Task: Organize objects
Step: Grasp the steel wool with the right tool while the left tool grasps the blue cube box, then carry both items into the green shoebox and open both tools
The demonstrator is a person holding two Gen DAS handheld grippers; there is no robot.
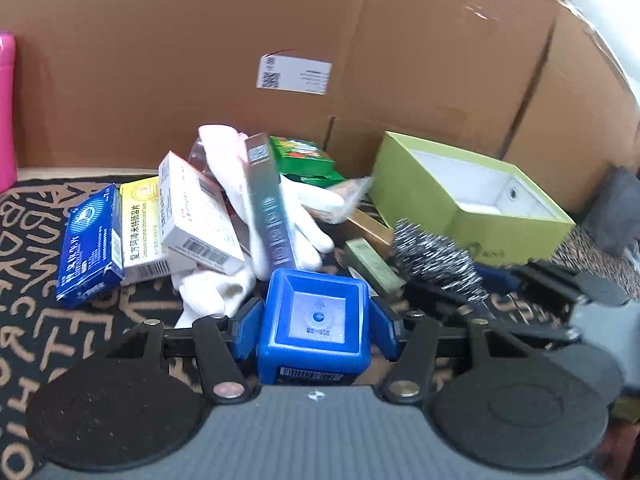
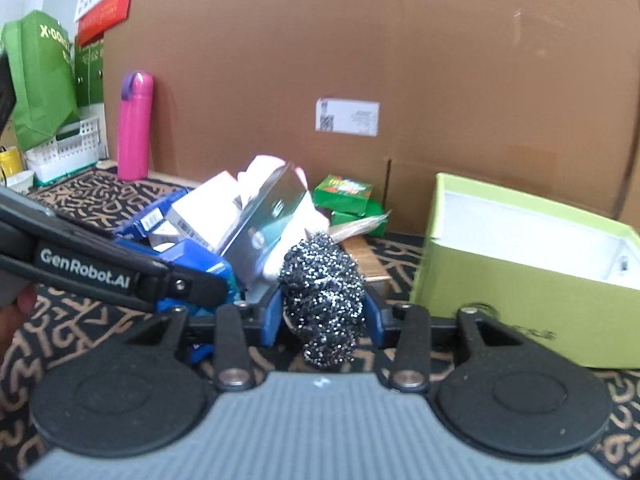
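Observation:
My left gripper (image 1: 318, 316) is shut on a blue square plastic container (image 1: 312, 360), with a blue pad pressed against each of its sides. It hangs low over the patterned mat (image 1: 48, 320), just in front of the pile. My right gripper (image 2: 324, 310) is shut on a dark, glittering steel-wool scourer (image 2: 324, 280), which bulges above and below the pads. In the left wrist view the scourer (image 1: 436, 264) shows to the right of the container. An open lime-green box (image 2: 520, 292) with a white, empty-looking inside stands to the right of both grippers.
The pile holds a blue medicine box (image 1: 90, 248), a yellow-and-white one (image 1: 140, 232), a white one (image 1: 196, 220), a silver box (image 1: 268, 204), white gloves (image 1: 312, 216) and green packets (image 1: 304, 156). A cardboard wall (image 1: 360, 40) closes the back. A pink bottle (image 2: 134, 128) stands far left.

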